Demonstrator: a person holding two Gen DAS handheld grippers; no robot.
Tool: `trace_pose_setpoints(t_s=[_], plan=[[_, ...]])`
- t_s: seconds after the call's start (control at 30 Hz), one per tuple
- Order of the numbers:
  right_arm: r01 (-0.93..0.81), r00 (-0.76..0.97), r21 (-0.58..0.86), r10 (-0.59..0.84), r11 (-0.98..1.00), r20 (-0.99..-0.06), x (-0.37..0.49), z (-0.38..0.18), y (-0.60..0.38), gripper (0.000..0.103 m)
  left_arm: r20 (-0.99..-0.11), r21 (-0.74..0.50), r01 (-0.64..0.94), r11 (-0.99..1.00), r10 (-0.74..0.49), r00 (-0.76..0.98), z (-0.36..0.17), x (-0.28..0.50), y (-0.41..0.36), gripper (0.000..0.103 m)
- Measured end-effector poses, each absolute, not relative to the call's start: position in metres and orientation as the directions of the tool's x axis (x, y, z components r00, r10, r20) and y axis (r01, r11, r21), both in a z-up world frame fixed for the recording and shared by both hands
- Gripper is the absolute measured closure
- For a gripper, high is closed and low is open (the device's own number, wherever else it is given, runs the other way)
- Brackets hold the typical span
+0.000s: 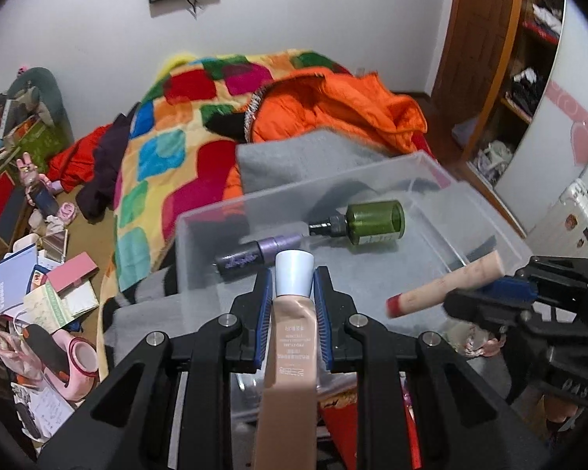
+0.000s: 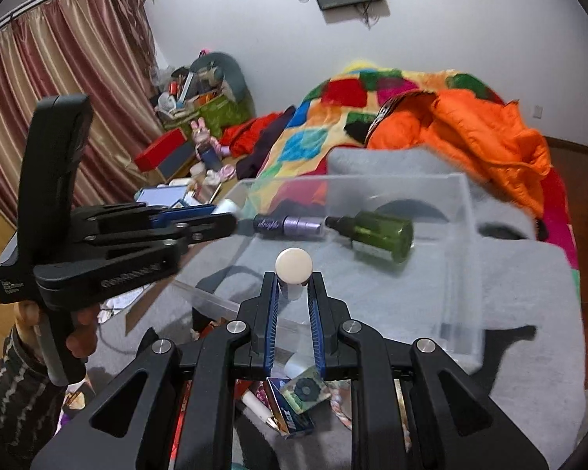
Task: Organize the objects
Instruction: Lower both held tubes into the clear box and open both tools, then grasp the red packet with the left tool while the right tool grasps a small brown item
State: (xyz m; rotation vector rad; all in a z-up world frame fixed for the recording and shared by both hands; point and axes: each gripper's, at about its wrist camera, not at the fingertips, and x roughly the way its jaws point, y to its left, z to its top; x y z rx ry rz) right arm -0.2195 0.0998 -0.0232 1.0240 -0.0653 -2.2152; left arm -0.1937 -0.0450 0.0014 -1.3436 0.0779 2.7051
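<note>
The left gripper [image 1: 294, 293] is clamped on a beige tube [image 1: 290, 360] with a white cap, which sticks out past the fingertips. The right gripper [image 2: 294, 290] is clamped on a beige stick [image 1: 447, 284] with a red end. Just ahead of both sets of jaws sits a clear bin [image 2: 456, 274], holding a green bottle [image 2: 380, 235] and a purple tube [image 2: 288, 225] lying end to end.
</note>
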Motion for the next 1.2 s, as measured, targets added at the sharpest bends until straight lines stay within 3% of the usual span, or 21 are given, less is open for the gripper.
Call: trace_pose_setpoints(t_s=[0.33,0.7,0.83,0.97,1.2], plan=[[0.532,-0.447,0.271,-0.538,-0.802,-0.715,-0.234,-0.038,0.098,0.089,-0.851,0.013,-0.197,-0.980,0.093,-0.517,-0.021,-0.221,-0.020,0.082],[0.520,-0.495,0.218,-0.499,-0.826,-0.711,-0.222,-0.028,0.112,0.089,-0.794,0.022,-0.211,-0.977,0.111,-0.598,0.016,-0.195,-0.015,0.081],[0.522,-0.524,0.193,-0.491,-0.831,-0.696,-0.212,-0.020,0.119,0.088,-0.777,0.019,-0.202,-0.979,0.112,-0.620,0.026,-0.179,-0.018,0.069],[0.514,-0.557,0.167,-0.475,-0.842,-0.681,-0.198,-0.013,0.129,0.077,-0.764,0.045,-0.186,-0.982,0.086,-0.639,0.025,-0.157,-0.019,0.053],[0.487,-0.603,0.112,-0.427,-0.866,-0.674,-0.176,-0.012,0.150,0.062,-0.772,0.051,-0.148,-0.988,0.055,-0.633,0.009,-0.123,-0.020,0.036]])
